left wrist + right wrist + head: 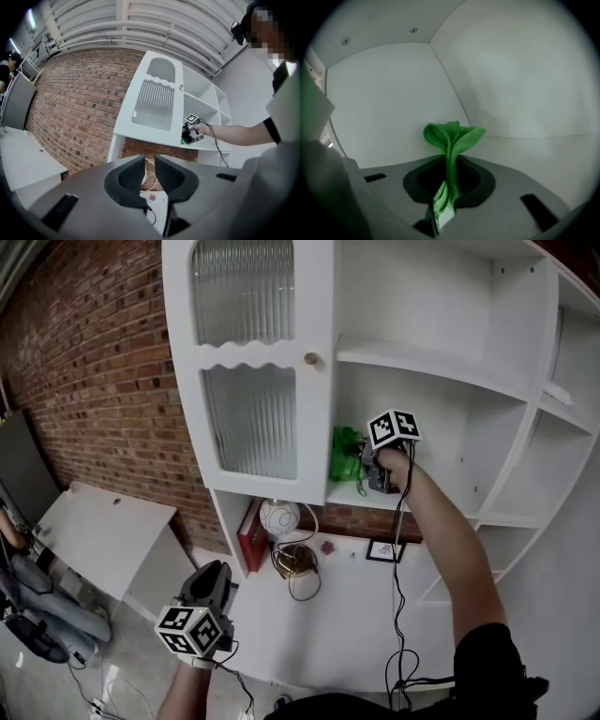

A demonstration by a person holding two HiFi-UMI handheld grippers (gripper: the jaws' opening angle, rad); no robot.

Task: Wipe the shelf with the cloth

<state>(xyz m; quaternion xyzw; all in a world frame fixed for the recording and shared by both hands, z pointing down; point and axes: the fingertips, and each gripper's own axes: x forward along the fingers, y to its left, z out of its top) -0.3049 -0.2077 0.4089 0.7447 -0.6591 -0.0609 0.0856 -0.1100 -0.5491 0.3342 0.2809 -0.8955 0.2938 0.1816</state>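
Wiping step in hand, prob early on. Holding green cloth (pixel 345 456) in R gripper (pixel 449 180), clenched hard on the folded middle, loose end fanning out past the tips. Positioned at left end of the lower open shelf (pixel 349 491), just right of the glass door (pixel 248 418). Cloth near or on the board, contact not clear from head view. Ahead in R gripper view: only bare white back wall & corner, no visible dirt.

L gripper (pixel 149 176) idle, low over the desk (pixel 337 624), well apart from shelf. Narrow gap between its jaws, nothing in there.

To do it well:
- Tilt R gripper down so the fanned end lies flat on the board, not just the edge of the fold.
- Press lightly and drag in long overlapping strokes, left end to right, then back along the rear edge & into the corner.
- Keep the clamp tight: thin pinch, so risk of cloth slipping out under drag.
- Mind the cable (pixel 397 596) trailing along the arm; avoid snagging on shelf front.
- Avoid knocking door frame w/ marker cube (pixel 394 427).
- Prob no need for L gripper; cabinet looks heavy enough to stay put.
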